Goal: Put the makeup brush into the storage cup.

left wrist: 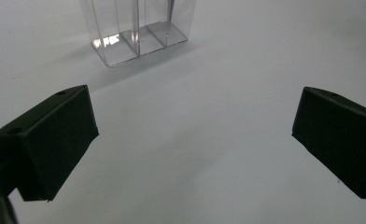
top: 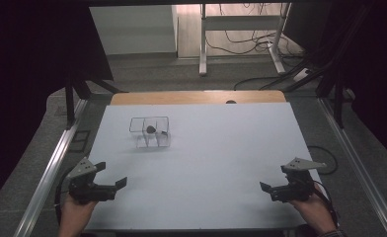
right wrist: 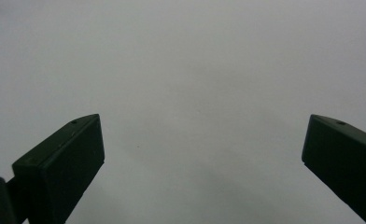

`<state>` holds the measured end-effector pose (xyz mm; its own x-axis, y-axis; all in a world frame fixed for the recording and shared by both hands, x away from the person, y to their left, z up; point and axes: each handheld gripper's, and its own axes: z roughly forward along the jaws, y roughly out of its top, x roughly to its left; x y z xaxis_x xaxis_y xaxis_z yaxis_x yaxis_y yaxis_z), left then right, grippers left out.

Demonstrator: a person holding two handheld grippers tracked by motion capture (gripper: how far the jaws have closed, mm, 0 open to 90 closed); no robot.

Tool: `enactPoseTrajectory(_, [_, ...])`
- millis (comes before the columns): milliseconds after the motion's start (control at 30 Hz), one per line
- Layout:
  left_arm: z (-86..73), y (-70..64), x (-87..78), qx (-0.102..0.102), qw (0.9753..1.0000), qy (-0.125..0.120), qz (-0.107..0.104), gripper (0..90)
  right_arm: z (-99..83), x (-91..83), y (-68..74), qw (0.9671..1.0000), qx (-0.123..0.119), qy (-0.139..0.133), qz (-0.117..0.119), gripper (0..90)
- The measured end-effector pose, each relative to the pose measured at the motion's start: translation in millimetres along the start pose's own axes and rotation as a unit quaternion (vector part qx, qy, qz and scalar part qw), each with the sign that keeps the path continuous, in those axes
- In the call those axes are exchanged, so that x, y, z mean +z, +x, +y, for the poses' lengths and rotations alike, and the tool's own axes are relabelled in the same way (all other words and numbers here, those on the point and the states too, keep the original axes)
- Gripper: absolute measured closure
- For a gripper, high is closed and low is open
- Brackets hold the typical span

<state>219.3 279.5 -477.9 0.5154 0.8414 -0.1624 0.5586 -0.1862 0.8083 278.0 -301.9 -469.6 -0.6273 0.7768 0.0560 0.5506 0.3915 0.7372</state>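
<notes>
The clear plastic box [top: 149, 132] stands upright on the desk [top: 206, 163], well ahead of my left gripper [top: 111, 174] and slightly toward my right side from it, and far across the desk from my right gripper [top: 273, 178]. It is a see-through container with inner walls that split it into compartments, and a small dark object [top: 151, 129] sits inside it; I cannot tell which compartment holds it. In the left gripper view the lower part of the clear plastic box [left wrist: 137, 32] shows at the top, beyond and between my two black jaws, well apart from both. My left gripper [left wrist: 195, 135] has its jaws spread wide with nothing between them, hovering low over the bare white surface near my edge of the desk. My right gripper [right wrist: 202, 144] is likewise wide apart and holds nothing, with plain white desk ahead of it. Both grippers rest in my hands at the near corners, their tips turned inward toward each other, well apart from one another.
</notes>
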Motion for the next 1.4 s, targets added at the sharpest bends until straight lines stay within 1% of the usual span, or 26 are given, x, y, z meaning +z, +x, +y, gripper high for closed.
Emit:
enactPoseTrajectory(233, [-6.5, 1.6, -6.1, -0.001, 0.9999, 0.006, 0.009, 0.3, -0.1, 0.1, 0.3, 1.0000, 0.000, 0.001, 0.000, 0.0])
enactPoseTrajectory(433, [-10.4, 2.7, -10.6, -0.003, 0.9999, 0.007, 0.013, 0.3, -0.1, 0.2, 0.4, 1.0000, 0.000, 0.001, -0.001, 0.0])
enactPoseTrajectory(800, [-19.1, 5.9, -18.4, -0.012, 0.9996, 0.012, 0.021, 0.3, -0.2, 0.1, 0.4, 1.0000, -0.001, 0.003, -0.001, 0.0])
enactPoseTrajectory(967, [-22.8, 7.3, -20.4, -0.016, 0.9995, 0.017, 0.022, 0.3, -0.4, 0.6, 0.8, 1.0000, 0.000, 0.005, 0.000, 0.0])
enactPoseTrajectory(1233, [-28.1, 8.7, -21.2, -0.020, 0.9989, 0.033, 0.026, 0.2, -0.5, 0.8, 1.0, 1.0000, 0.000, 0.007, 0.000, 0.0])
enactPoseTrajectory(1400, [-28.5, 10.0, -20.8, -0.025, 0.9987, 0.036, 0.026, 0.2, -0.8, 1.1, 0.9, 1.0000, -0.002, 0.008, -0.001, 0.0])
